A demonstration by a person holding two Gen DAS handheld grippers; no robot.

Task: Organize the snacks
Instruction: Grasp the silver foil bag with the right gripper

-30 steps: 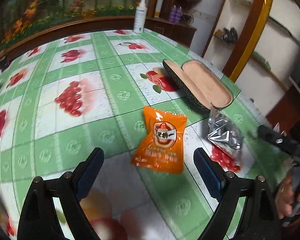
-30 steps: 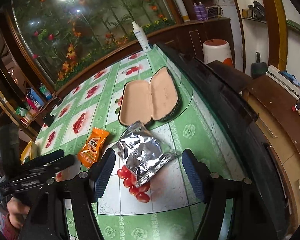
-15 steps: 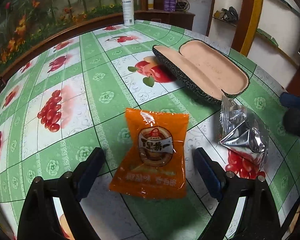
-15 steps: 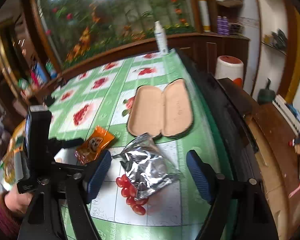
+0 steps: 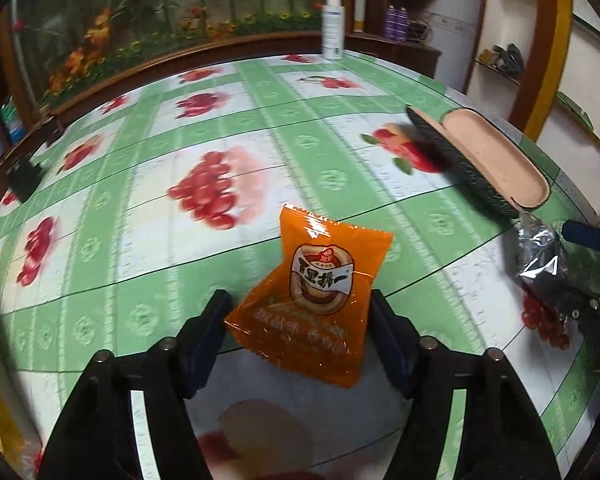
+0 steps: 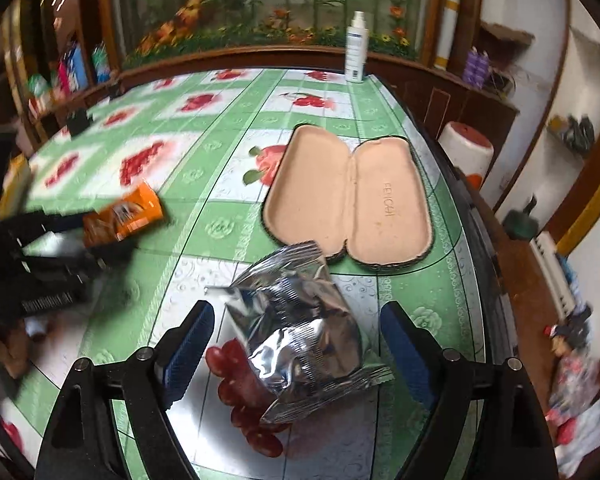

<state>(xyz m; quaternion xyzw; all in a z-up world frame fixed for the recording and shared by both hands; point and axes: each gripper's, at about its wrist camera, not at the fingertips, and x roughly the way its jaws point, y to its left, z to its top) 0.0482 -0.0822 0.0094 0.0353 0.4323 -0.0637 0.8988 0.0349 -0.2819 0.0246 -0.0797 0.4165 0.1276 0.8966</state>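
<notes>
An orange snack packet point(image 5: 316, 296) sits between the fingers of my left gripper point(image 5: 300, 332), which is shut on its lower part and holds it tilted up off the green fruit-print tablecloth point(image 5: 140, 184). It also shows, blurred, in the right wrist view point(image 6: 124, 216). A crinkled silver snack bag point(image 6: 300, 328) lies on the table between the open fingers of my right gripper point(image 6: 296, 352), not touched by either pad. The silver bag shows at the right edge of the left wrist view point(image 5: 544, 256).
An open glasses case point(image 6: 352, 200) with a tan lining lies beyond the silver bag, near the table's right edge. A white spray bottle point(image 6: 356, 54) stands at the far edge. A wooden rail with a flower backdrop borders the far side. A stool point(image 6: 464, 152) stands off the table's right side.
My left gripper has closed in on the orange packet and lifted its top off the table. My right gripper has moved closer over the silver bag, still open.
</notes>
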